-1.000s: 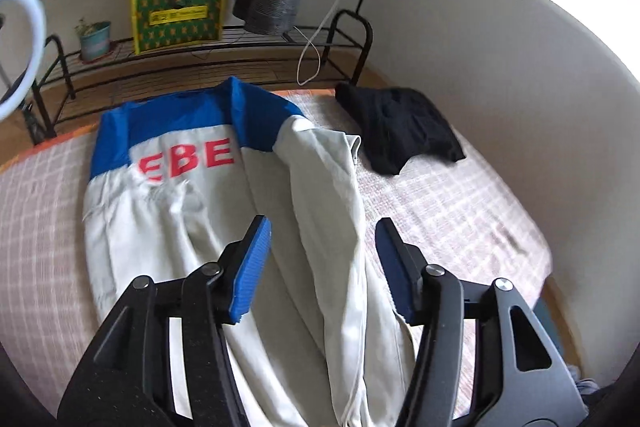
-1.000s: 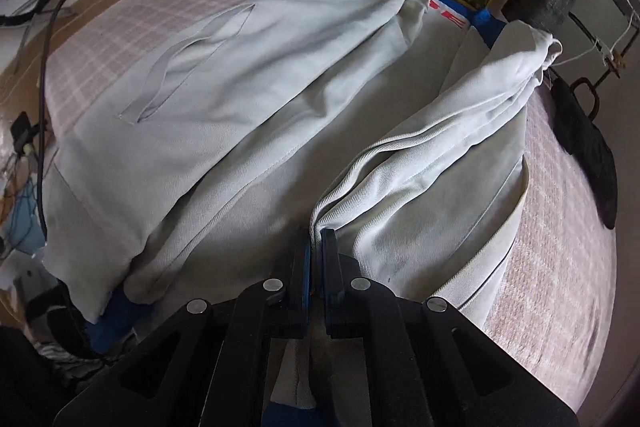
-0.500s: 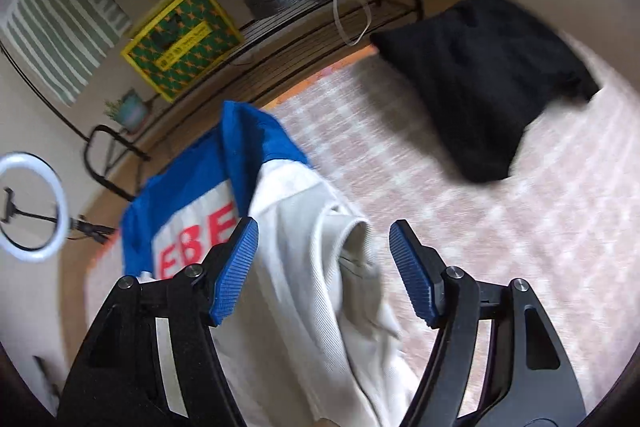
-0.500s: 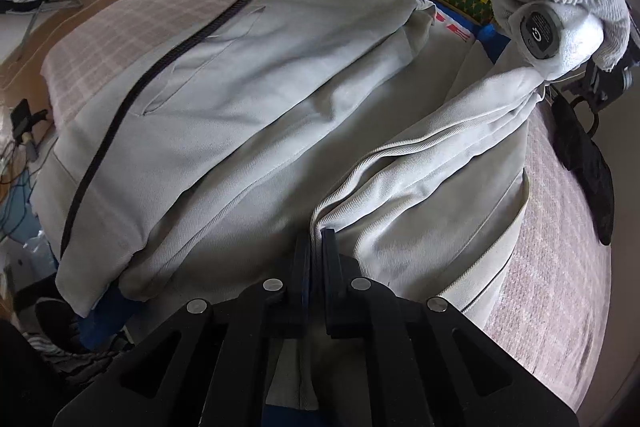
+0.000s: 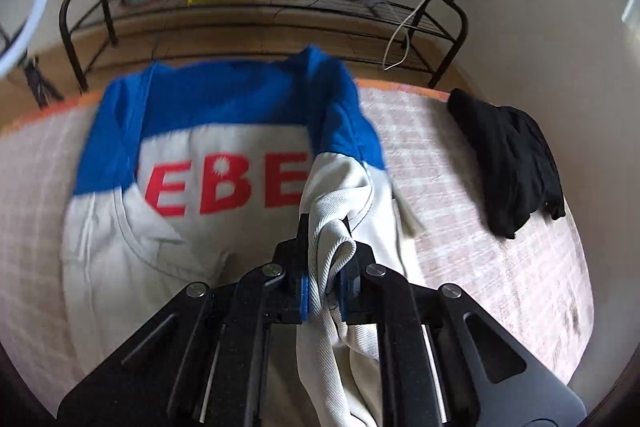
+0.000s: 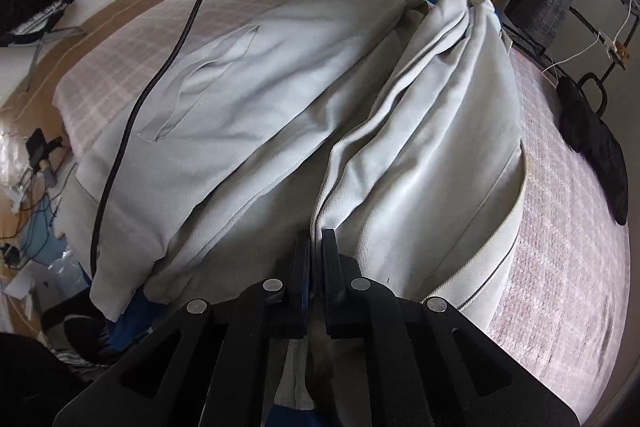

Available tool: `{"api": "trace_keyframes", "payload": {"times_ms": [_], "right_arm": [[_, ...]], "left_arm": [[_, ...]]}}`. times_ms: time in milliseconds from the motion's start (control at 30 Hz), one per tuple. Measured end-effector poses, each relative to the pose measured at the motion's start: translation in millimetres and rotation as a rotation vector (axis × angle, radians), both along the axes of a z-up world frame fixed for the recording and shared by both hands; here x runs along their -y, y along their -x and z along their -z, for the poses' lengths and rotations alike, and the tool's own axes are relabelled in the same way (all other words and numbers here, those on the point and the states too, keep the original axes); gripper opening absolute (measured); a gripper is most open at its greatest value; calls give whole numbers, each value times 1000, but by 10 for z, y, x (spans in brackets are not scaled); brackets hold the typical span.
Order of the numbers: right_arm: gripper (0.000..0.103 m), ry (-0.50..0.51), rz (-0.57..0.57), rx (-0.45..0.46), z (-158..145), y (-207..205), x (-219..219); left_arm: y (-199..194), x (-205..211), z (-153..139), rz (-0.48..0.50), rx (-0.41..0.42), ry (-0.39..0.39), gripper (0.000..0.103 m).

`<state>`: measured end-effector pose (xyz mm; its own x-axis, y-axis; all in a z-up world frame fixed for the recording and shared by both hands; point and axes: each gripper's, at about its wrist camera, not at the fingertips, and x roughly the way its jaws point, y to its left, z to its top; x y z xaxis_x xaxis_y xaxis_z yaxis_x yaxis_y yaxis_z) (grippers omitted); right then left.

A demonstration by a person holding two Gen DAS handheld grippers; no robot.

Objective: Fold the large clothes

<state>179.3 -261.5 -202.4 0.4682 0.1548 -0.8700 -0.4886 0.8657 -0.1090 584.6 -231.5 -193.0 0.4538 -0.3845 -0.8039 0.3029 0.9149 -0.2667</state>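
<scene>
The jacket (image 5: 192, 227), cream with a blue yoke and red letters, lay spread on the checked bed (image 5: 500, 267). The left claw (image 5: 325, 263) was clenched on a bunched cream edge at about six o'clock in its view. The right claw (image 6: 317, 259) was clamped on a cream fold (image 6: 400, 147) that ran up toward one o'clock. If the two claws pulled unevenly, the thick bunch could probably slip out, or the fold could land crooked. A black garment (image 5: 512, 163) lay at three o'clock, well apart.
</scene>
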Motion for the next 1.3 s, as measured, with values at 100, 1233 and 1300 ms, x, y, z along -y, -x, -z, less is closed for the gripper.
{"api": "trace_keyframes", "payload": {"times_ms": [100, 1233, 1300], "right_arm": [[4, -9, 5, 8, 14, 55, -12], [17, -628, 51, 239, -1944, 1212, 1443], [17, -577, 90, 218, -1916, 1153, 1375]], "left_arm": [[-38, -23, 183, 13, -11, 51, 10], [3315, -1817, -2290, -45, 424, 104, 34], [3512, -1799, -2249, -18, 402, 118, 34]]}}
